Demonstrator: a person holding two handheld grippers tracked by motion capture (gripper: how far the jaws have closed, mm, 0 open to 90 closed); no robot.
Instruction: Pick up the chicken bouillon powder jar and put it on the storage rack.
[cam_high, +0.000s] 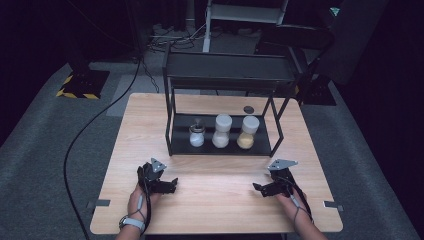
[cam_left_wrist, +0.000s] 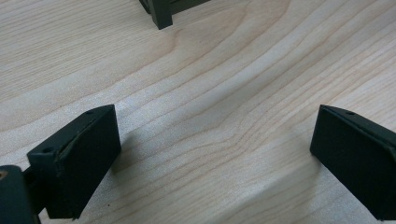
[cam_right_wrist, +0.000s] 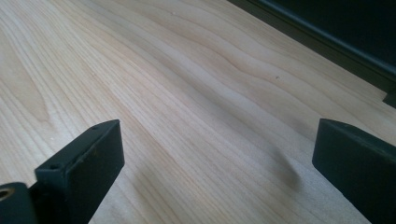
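A black two-tier rack (cam_high: 170, 107) stands on the far half of the wooden table (cam_high: 215, 200). Its lower shelf carries a small shaker with a metal top (cam_high: 197, 136), a white-lidded jar of white grains (cam_high: 222, 131) and a white-lidded jar of yellow grains (cam_high: 248, 132). My left gripper (cam_high: 173, 184) rests near the front left, pointing inward, with a hand behind it. In the left gripper view the left gripper (cam_left_wrist: 212, 130) is open over bare wood. My right gripper (cam_high: 256, 188) mirrors it at the front right. In its own view the right gripper (cam_right_wrist: 215, 140) is open, with nothing between the jaws.
A small dark round object (cam_high: 248, 109) lies on the table behind the rack. One rack leg (cam_left_wrist: 161, 14) stands ahead of the left jaws, and the rack's base edge (cam_right_wrist: 327, 37) runs past the right jaws. Cables cross the grey floor (cam_high: 75, 145) at left.
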